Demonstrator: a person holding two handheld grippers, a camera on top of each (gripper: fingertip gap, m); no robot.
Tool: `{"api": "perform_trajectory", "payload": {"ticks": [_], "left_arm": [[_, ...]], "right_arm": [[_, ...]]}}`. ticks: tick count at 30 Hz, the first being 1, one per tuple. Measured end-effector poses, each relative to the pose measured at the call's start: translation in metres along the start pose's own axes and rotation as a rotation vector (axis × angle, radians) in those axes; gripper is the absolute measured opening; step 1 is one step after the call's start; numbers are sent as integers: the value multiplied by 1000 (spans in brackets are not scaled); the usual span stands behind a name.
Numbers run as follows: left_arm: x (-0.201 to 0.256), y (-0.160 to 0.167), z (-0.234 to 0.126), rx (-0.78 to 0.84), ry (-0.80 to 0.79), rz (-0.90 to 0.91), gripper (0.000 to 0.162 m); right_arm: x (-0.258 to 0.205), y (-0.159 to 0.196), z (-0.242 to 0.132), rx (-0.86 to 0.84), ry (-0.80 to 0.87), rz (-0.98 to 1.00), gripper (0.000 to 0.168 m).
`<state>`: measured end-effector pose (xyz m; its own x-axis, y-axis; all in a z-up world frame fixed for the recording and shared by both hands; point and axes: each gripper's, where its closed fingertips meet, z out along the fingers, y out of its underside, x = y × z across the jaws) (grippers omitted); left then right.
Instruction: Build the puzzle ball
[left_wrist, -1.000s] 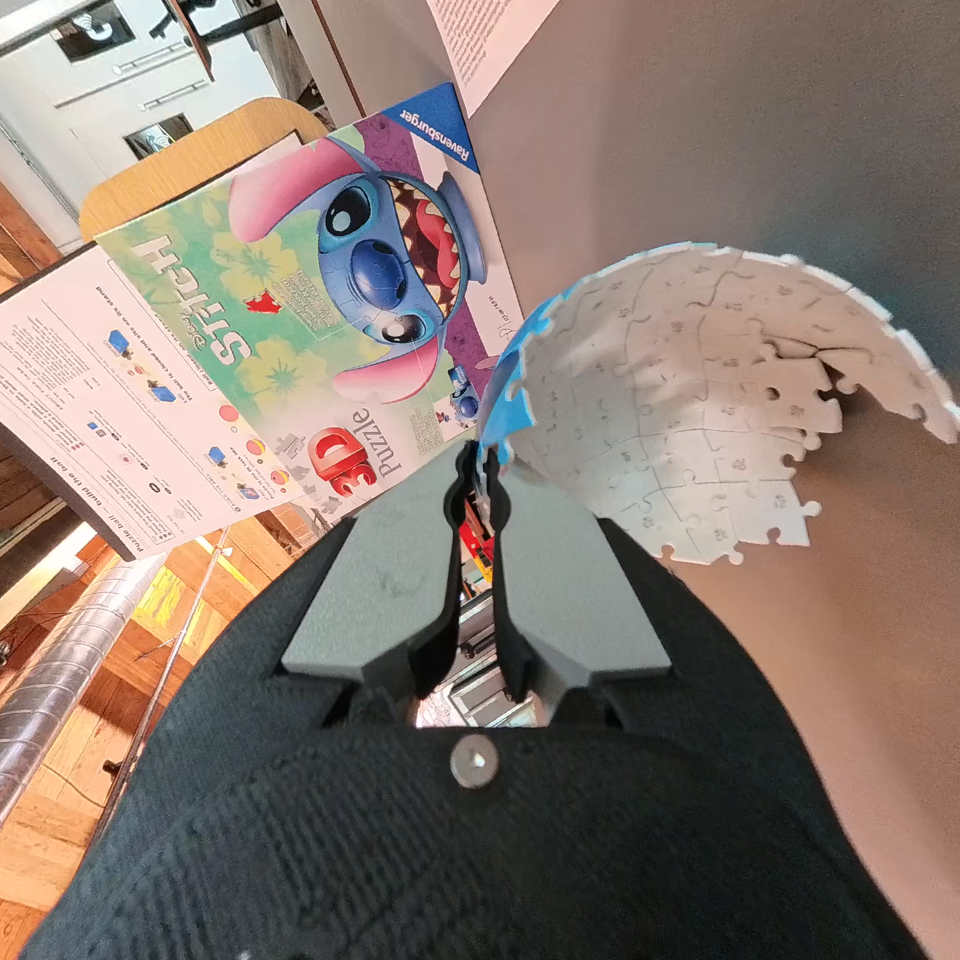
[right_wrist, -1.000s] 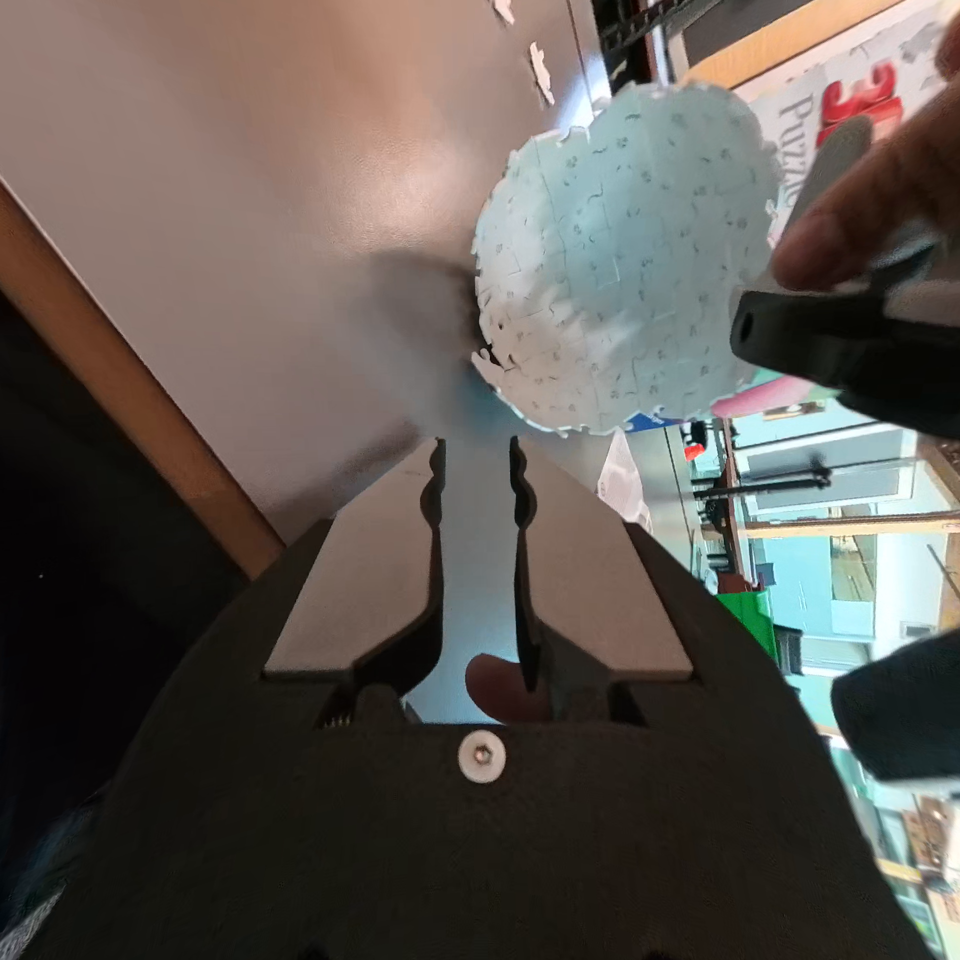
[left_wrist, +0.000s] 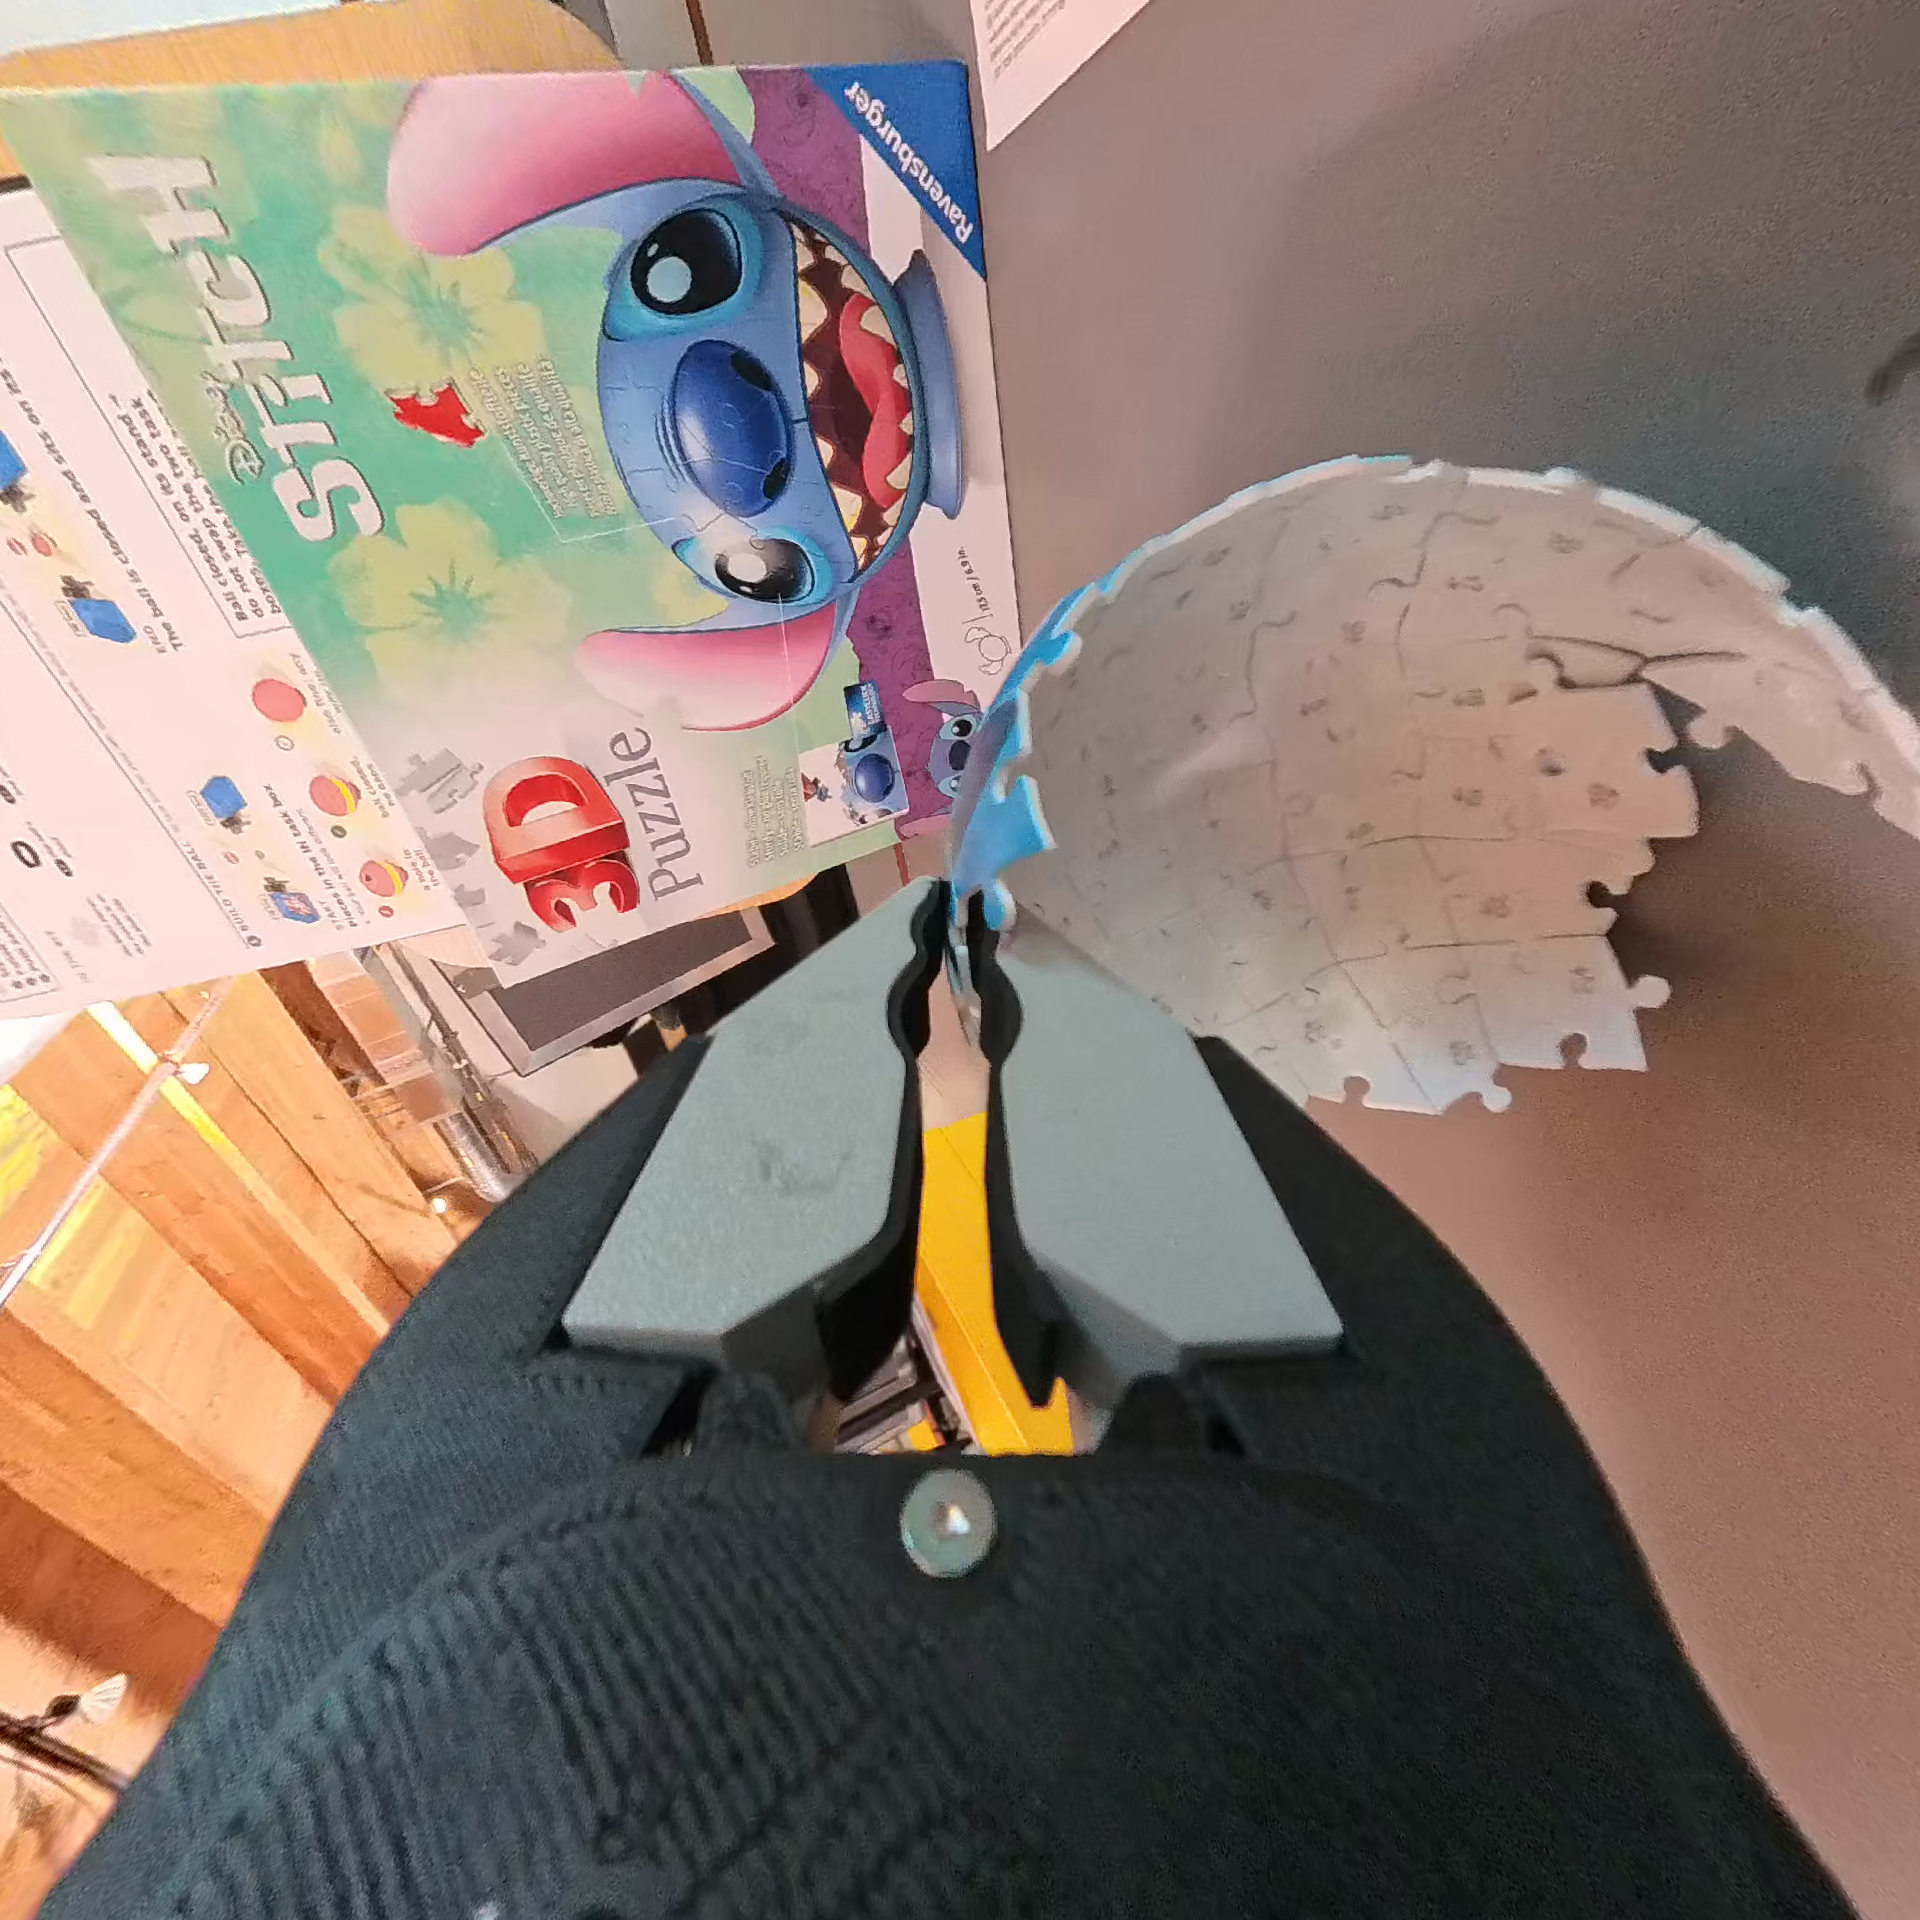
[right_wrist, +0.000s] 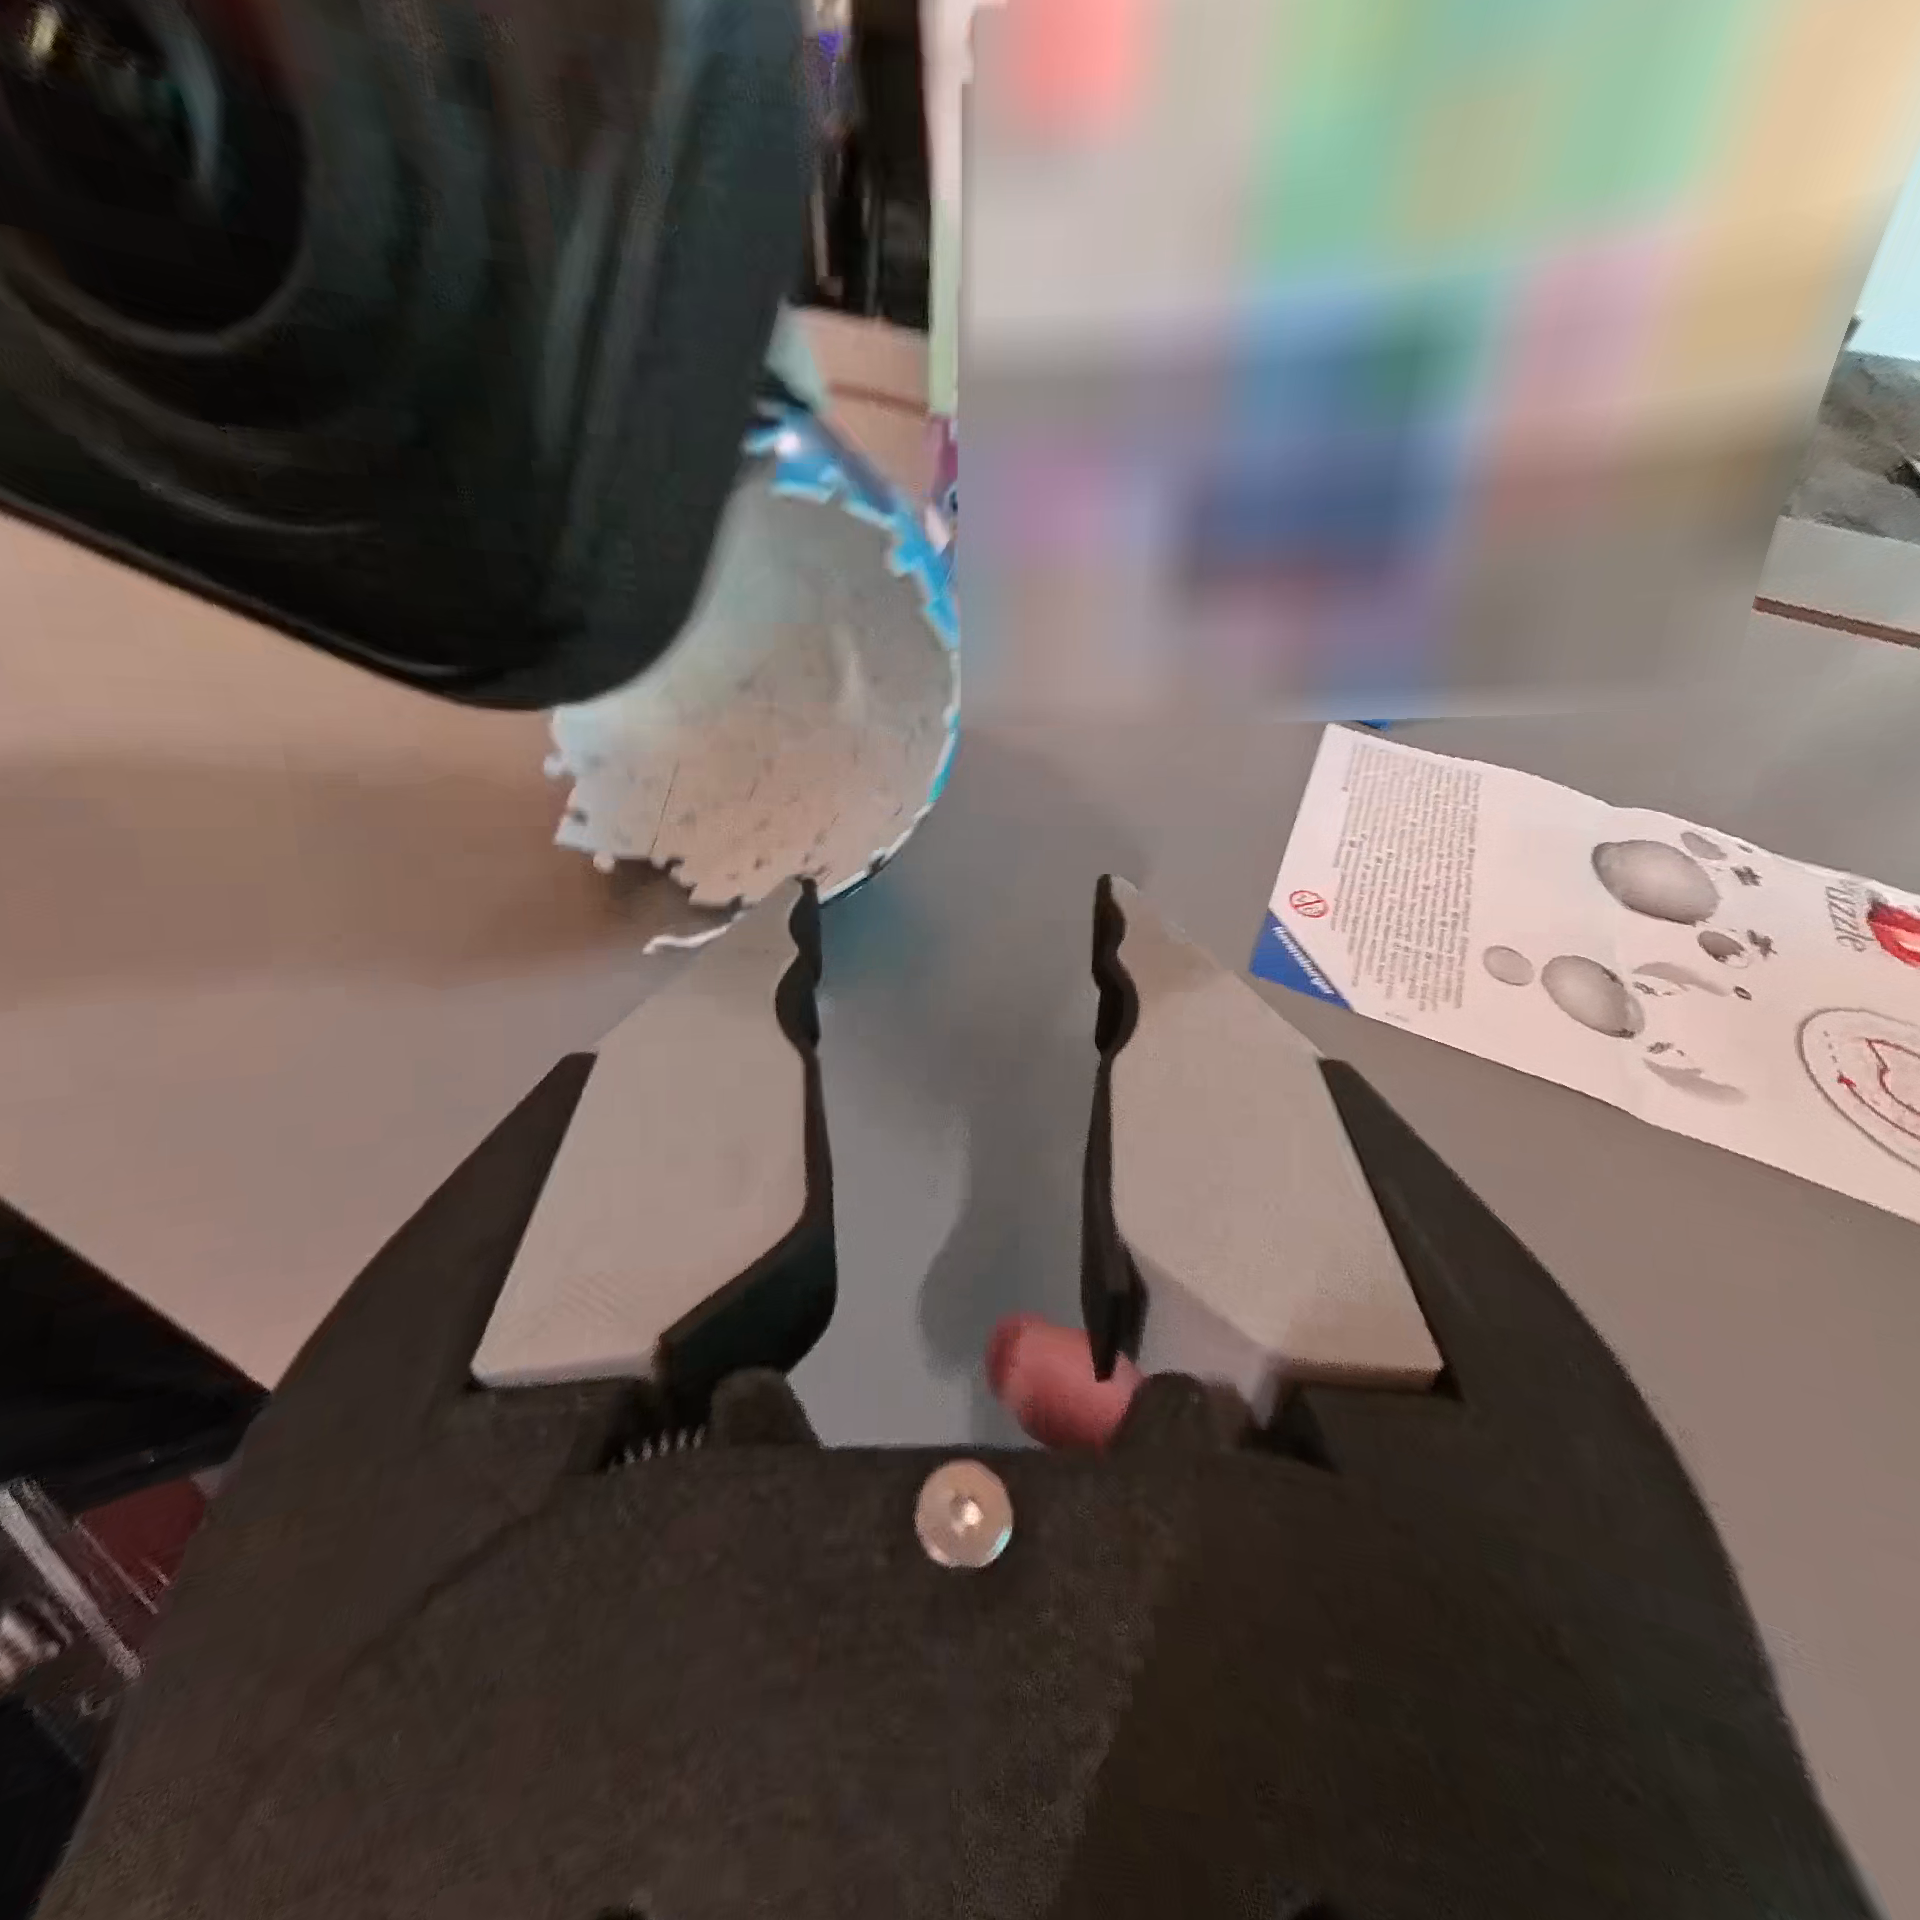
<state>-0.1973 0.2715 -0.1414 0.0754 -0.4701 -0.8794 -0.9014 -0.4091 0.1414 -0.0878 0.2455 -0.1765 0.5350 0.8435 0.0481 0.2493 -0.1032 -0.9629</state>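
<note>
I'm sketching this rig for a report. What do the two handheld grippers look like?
Both match. The left gripper and right gripper each have a black, ribbed-textured body with a silver screw at its centre, and two flat grey fingers that taper to a tip, edged in black with wavy inner pads. On the right one a small spring shows at one finger's base. No cables are visible.
</note>
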Motion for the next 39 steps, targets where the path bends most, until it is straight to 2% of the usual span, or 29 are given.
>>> {"api": "perform_trajectory", "payload": {"ticks": [4,6,9,12,16,23,30,34,39], "left_arm": [[0,6,3,-3,0,-26,1],[0,7,4,2,2,-42,1],[1,8,3,10,8,-62,1],[1,10,4,9,4,-66,2],[1,10,5,8,3,-72,2],[0,5,3,22,-5,-64,2],[0,5,3,22,-26,-53,2],[1,5,2,30,-27,-61,3],[-1,0,-5,91,3,-136,14]], "right_arm": [[17,-16,-10,129,-56,177,41],[25,-17,-4,121,-81,258,36],[24,-16,14,47,-127,293,50],[14,-24,29,48,-174,261,56],[-4,-27,52,13,-246,200,53],[-11,-23,82,-47,-221,30,35],[-15,-21,96,-57,-160,-88,16],[-14,-22,97,-44,-157,-68,13],[-12,-22,98,-40,-175,-14,8]]}}
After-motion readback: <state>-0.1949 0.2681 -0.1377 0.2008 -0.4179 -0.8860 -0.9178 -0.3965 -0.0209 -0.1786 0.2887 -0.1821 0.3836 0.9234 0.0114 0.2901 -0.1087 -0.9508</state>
